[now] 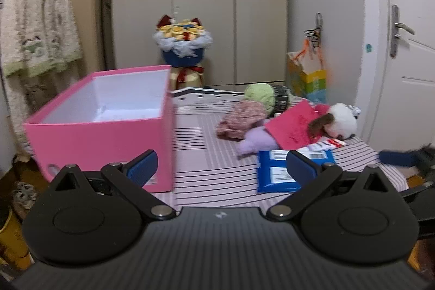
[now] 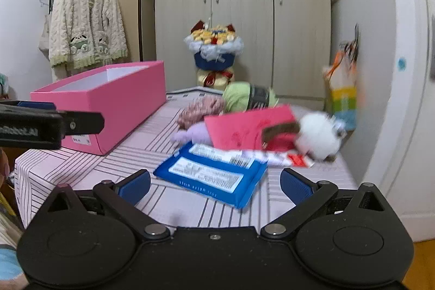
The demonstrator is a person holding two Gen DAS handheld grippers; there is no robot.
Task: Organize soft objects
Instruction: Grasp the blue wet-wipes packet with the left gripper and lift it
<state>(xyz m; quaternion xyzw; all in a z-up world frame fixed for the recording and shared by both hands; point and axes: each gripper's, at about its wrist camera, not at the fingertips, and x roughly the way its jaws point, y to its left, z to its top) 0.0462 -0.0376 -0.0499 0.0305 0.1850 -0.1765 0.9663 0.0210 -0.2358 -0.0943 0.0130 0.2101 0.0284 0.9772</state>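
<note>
An open pink box (image 1: 103,127) (image 2: 108,102) stands on the left of the striped table (image 1: 212,167) (image 2: 114,167). To its right lie a green yarn ball (image 1: 259,94) (image 2: 238,97), a pink knitted piece (image 1: 242,118) (image 2: 201,109), a lilac soft toy (image 1: 257,142) (image 2: 191,135), a red envelope (image 1: 292,127) (image 2: 244,129) and a white plush (image 1: 341,121) (image 2: 318,136). A blue wipes pack (image 1: 274,173) (image 2: 212,175) lies in front. My left gripper (image 1: 221,167) is open and empty near the table's front. My right gripper (image 2: 214,185) is open and empty above the blue pack.
A white tube with red print (image 1: 326,144) (image 2: 274,158) lies by the plush. A bouquet (image 1: 183,42) (image 2: 214,48) stands before the wardrobe. A colourful bag (image 1: 307,78) (image 2: 342,97) hangs at right. A cardigan (image 1: 35,23) (image 2: 87,21) hangs on a rack at left.
</note>
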